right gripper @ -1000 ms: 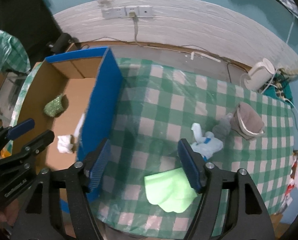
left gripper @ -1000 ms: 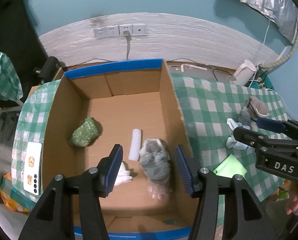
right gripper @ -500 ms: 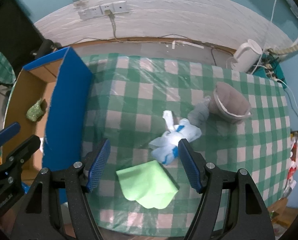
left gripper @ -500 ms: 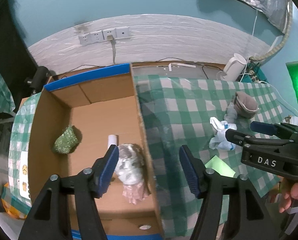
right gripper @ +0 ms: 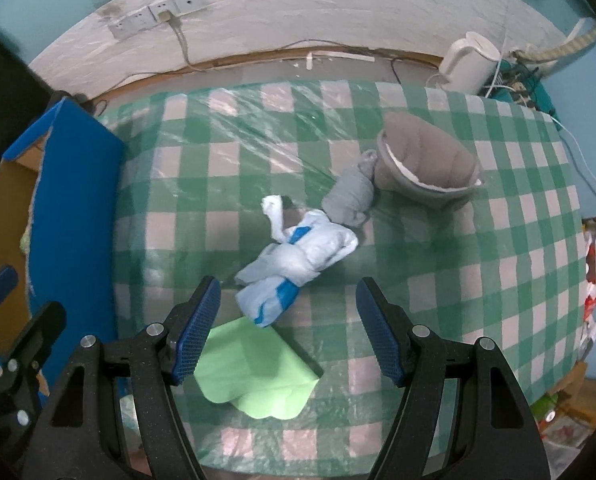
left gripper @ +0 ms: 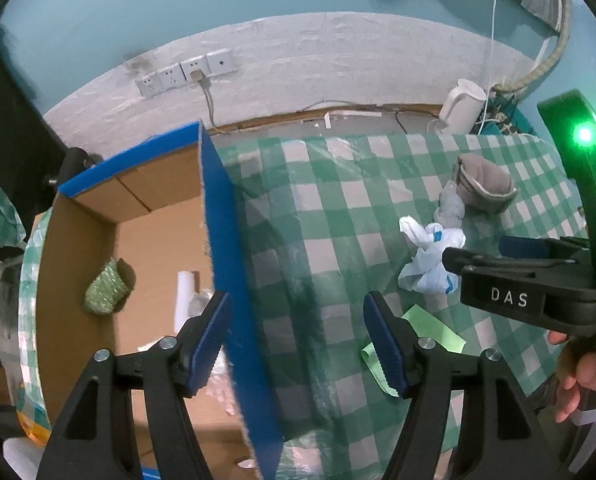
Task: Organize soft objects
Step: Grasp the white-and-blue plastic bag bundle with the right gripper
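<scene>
Hovering above the checked tablecloth [right gripper: 437,264], your right gripper [right gripper: 288,320] has its jaws apart and holds nothing; the white-and-blue cloth bundle [right gripper: 298,260] lies at 12 o'clock, the green cloth [right gripper: 258,372] below. Your left gripper [left gripper: 298,332], jaws apart and holding nothing, straddles the cardboard box's [left gripper: 74,264] blue wall; a green scrubber [left gripper: 104,294] lies inside.

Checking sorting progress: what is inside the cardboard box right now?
Inside the cardboard box: a green scrubber, a white roll and crinkled plastic wrapping. The blue wall and left gripper hide the near corner.
</scene>
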`<state>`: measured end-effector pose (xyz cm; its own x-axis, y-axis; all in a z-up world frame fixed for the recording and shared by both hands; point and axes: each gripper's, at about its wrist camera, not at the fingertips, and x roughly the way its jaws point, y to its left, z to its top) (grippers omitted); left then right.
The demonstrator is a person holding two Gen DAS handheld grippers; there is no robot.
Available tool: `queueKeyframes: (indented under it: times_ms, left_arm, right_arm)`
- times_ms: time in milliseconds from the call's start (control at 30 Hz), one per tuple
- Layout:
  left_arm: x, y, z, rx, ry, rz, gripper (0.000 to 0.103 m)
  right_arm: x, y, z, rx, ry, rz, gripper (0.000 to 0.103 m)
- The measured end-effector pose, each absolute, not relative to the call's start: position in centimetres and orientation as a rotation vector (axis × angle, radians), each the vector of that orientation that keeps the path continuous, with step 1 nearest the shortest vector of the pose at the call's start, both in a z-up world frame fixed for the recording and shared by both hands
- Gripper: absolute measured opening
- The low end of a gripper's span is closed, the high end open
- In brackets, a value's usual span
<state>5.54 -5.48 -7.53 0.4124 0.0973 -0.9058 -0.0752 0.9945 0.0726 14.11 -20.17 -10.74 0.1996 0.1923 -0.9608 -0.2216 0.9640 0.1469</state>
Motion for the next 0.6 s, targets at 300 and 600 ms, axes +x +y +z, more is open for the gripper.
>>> queueKeyframes:
  times_ms: [300, 600]
  left_arm:
    - [6.1, -7.9, -10.0, 0.065, 1.185, 0.097, 0.069]
    - [6.6, -8.0, -12.5, 0.046, 1.243, 0.107, 0.069]
  right_arm:
    - [15.0, -20.1, -12.5, -0.022, 1.369, 0.264, 0.071]
    - [16.3, -19.8, -14.8, 0.009, 1.417, 0.232, 0.071]
